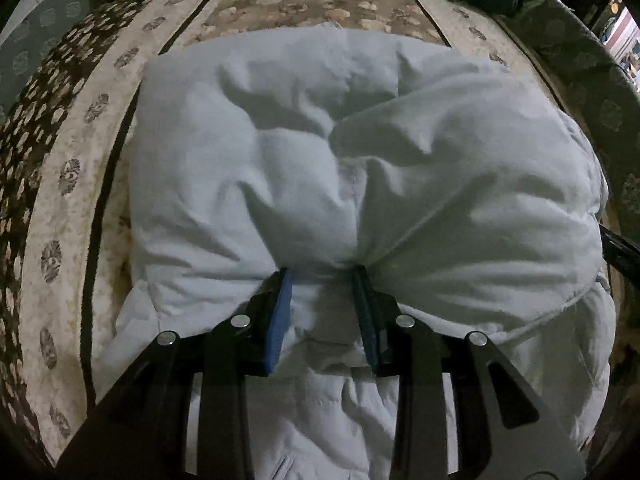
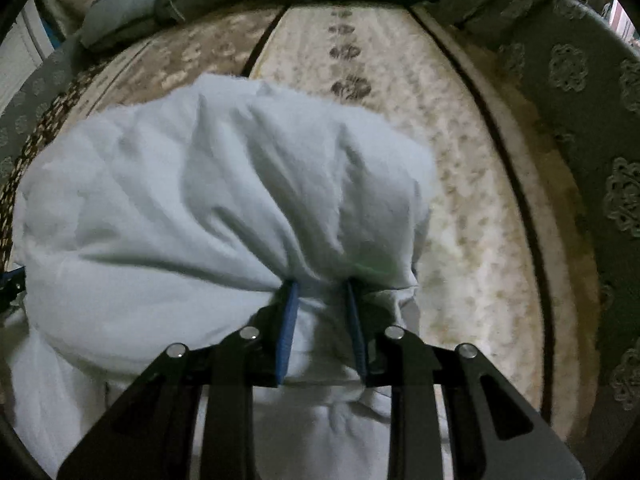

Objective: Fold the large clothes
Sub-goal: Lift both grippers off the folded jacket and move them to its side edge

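You get no readable text, label, brand, number or sign in either wrist view. The patterned bed cover (image 1: 72, 208) carries only floral medallions, no lettering. The pale garment (image 1: 360, 160) shows no tag or print. At the far right edge of the left wrist view a bright framed item (image 1: 622, 36) has coloured patches, but it's too small and blurred for you to read.

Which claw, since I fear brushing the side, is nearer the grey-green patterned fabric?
Right. The right claw grips the pale garment at its end beside the grey-green fabric. The left claw grips it farther off, with the garment's bulk between.
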The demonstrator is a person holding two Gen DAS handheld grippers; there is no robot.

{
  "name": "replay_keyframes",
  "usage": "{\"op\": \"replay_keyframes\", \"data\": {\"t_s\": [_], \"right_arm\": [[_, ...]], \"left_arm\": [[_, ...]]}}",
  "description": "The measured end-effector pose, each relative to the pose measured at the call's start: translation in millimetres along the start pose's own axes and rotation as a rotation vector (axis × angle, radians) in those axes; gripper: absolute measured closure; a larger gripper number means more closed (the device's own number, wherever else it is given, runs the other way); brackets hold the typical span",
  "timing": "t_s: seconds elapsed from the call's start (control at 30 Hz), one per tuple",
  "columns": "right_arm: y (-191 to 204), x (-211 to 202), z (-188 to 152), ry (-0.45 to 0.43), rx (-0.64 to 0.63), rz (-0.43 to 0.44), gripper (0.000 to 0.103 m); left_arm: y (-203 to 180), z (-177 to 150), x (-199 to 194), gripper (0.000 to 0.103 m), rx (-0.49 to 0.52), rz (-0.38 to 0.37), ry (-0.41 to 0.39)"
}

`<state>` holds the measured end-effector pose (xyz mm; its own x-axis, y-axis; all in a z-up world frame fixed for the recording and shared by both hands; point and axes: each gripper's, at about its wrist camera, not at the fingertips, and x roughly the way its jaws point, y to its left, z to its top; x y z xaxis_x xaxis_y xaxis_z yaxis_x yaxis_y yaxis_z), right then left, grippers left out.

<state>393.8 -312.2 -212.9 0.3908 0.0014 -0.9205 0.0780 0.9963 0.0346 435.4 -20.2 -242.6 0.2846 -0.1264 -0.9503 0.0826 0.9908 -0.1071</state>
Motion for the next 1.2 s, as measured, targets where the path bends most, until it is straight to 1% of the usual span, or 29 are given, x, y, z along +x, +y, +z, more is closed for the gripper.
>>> {"op": "replay_keyframes", "data": {"t_s": [0.07, 0.1, 0.17, 0.2, 0.33, 0.4, 0.43, 0.47, 0.57, 0.6, 0.63, 0.67, 0.8, 0.87, 0.97, 1.03, 1.1, 1.13, 1.2], "right_arm": [[0.9, -2.5, 1.7, -0.009, -0.002, -0.001, 0.078], [-1.8, -11.5, 1.1, -0.029, 0.008, 0.014, 0.078], [-5.6, -31.5, -4.3, -0.076, 0.037, 0.076, 0.077], [-6.7, -44.0, -6.4, -0.098, 0.046, 0.098, 0.077], [4.4, -111.2, -13.7, -0.187, -0.002, 0.122, 0.077], [10.1, -146.1, -16.5, -0.226, -0.022, 0.13, 0.077], [13.3, -167.0, -16.8, -0.246, -0.028, 0.143, 0.077], [15.5, -188.3, -17.6, -0.268, -0.032, 0.156, 0.077], [15.8, -245.6, -22.8, -0.326, -0.031, 0.207, 0.077], [17.2, -264.1, -26.6, -0.34, -0.033, 0.22, 0.076], [18.4, -277.5, -30.2, -0.351, -0.034, 0.223, 0.076], [20.6, -293.3, -34.9, -0.364, -0.04, 0.225, 0.076], [28.6, -347.2, -56.9, -0.41, -0.075, 0.23, 0.076], [32.6, -373.2, -69.4, -0.432, -0.091, 0.231, 0.076], [37.0, -415.8, -90.2, -0.475, -0.105, 0.231, 0.076], [41.2, -443.0, -104.0, -0.504, -0.11, 0.235, 0.076], [44.0, -467.8, -120.1, -0.512, -0.101, 0.222, 0.075], [44.3, -475.9, -127.5, -0.514, -0.096, 0.219, 0.073], [46.9, -493.2, -149.1, -0.506, -0.089, 0.22, 0.065]], "left_arm": [[1.9, -2.2, -2.0, 0.071, -0.007, -0.004, -0.004], [2.6, -3.3, -6.3, 0.072, -0.013, -0.003, -0.008], [4.8, -7.0, -19.3, 0.072, -0.027, -0.01, -0.019], [4.9, -9.7, -29.5, 0.072, -0.031, -0.022, -0.029], [-8.5, -24.8, -77.8, 0.072, -0.023, -0.039, -0.091], [-18.1, -33.0, -110.7, 0.072, -0.009, -0.054, -0.135], [-23.6, -37.5, -129.0, 0.07, 0.001, -0.052, -0.158], [-27.3, -40.4, -141.5, 0.066, 0.004, -0.055, -0.172], [-37.9, -58.4, -202.5, 0.057, 0.009, -0.085, -0.251], [-38.3, -59.8, -215.0, 0.052, 0.012, -0.081, -0.271], [-40.3, -67.5, -234.0, 0.05, 0.015, -0.07, -0.302], [-42.5, -70.9, -242.2, 0.048, 0.017, -0.066, -0.313], [-44.9, -101.9, -295.9, 0.048, -0.007, -0.126, -0.356], [-42.0, -115.9, -317.7, 0.048, -0.008, -0.129, -0.377], [-48.3, -140.0, -359.7, 0.048, -0.002, -0.154, -0.416], [-52.9, -154.1, -383.4, 0.048, 0.011, -0.148, -0.449], [-58.2, -170.6, -405.8, 0.043, 0.023, -0.142, -0.473], [-59.9, -181.0, -416.1, 0.041, 0.027, -0.153, -0.476], [-59.1, -200.8, -432.3, 0.036, 0.026, -0.173, -0.475]]}}
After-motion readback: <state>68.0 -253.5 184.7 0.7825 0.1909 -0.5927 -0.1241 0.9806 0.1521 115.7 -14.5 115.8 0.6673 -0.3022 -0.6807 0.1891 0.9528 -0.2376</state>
